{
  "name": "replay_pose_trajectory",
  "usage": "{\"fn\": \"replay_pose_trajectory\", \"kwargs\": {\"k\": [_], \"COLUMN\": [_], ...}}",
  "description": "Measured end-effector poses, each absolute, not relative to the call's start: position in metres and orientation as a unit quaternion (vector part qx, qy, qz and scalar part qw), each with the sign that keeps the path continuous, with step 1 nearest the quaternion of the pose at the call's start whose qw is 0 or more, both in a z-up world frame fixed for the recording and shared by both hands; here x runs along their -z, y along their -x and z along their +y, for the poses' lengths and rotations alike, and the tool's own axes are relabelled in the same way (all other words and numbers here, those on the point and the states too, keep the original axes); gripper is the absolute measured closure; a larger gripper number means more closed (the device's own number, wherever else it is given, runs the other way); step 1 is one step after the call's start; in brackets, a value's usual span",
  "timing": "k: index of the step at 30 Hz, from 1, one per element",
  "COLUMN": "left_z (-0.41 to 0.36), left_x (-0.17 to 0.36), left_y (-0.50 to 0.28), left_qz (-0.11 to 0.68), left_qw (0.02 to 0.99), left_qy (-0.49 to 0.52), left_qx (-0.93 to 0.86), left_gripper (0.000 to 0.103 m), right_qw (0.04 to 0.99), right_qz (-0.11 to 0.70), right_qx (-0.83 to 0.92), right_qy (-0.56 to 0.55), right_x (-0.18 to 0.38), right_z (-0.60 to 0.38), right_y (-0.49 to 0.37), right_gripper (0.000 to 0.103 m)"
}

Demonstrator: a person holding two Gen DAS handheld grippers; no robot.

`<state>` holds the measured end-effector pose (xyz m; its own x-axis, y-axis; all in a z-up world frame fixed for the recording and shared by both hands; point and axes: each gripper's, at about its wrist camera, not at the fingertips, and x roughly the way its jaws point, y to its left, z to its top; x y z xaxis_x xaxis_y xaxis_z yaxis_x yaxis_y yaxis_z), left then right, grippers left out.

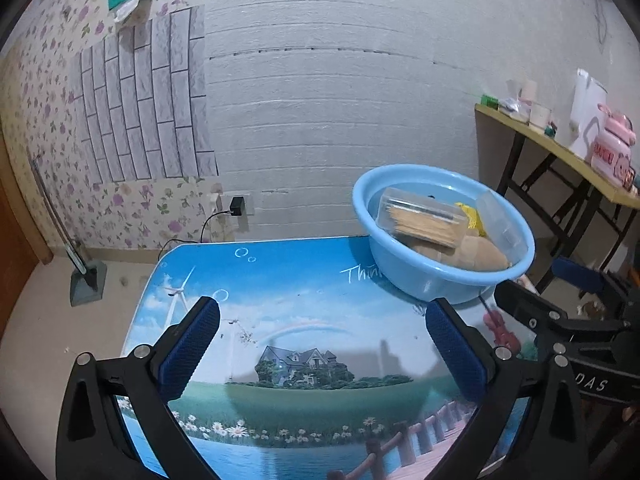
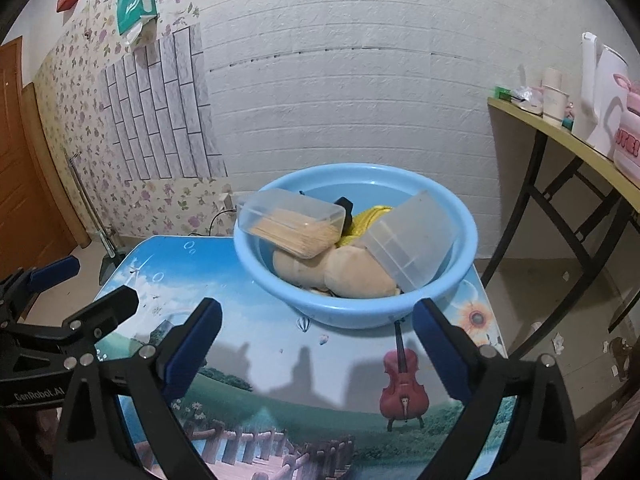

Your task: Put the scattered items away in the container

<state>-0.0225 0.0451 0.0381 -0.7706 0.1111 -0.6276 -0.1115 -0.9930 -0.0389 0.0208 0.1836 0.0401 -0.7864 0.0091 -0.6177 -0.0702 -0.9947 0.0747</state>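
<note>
A light blue basin [image 2: 356,312] stands at the far right of the picture-printed table [image 2: 248,360]; it also shows in the left wrist view [image 1: 420,276]. In it lie a clear box of wooden sticks [image 2: 292,224], an empty clear box [image 2: 412,240], a tan plush toy [image 2: 352,276], a yellow item [image 2: 372,214] and a small black item [image 2: 343,203]. My left gripper [image 1: 322,312] is open and empty over the table's middle. My right gripper [image 2: 318,316] is open and empty, just in front of the basin.
A yellow side table [image 2: 560,140] with cups, a white jug and pink items stands at the right. A white brick wall is behind, with a charger and cable [image 1: 236,206] plugged in low. A metal stand [image 1: 86,276] is on the floor at left.
</note>
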Motion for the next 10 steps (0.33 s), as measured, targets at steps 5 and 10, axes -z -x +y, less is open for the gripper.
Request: {"fn": "replay_pose_trajectory", "kwargs": {"k": [5, 10], "left_z": [0.0505, 0.0478], "left_x": [-0.0413, -0.0422], "left_y": [0.0158, 0.0162], "left_qz": [0.022, 0.014], "left_qw": [0.056, 0.046], "left_qy": [0.315, 0.315], "left_qx": [-0.947, -0.948], "left_gripper": [0.000, 0.000], "right_qw": [0.019, 0.018], "right_qz": [0.048, 0.051], "right_qx": [-0.943, -0.941], "right_qy": [0.329, 0.333], "right_x": [-0.0402, -0.0397], "right_z": [0.1835, 0.1834], "right_y": [-0.0208, -0.0217], "right_gripper": [0.005, 0.005]}}
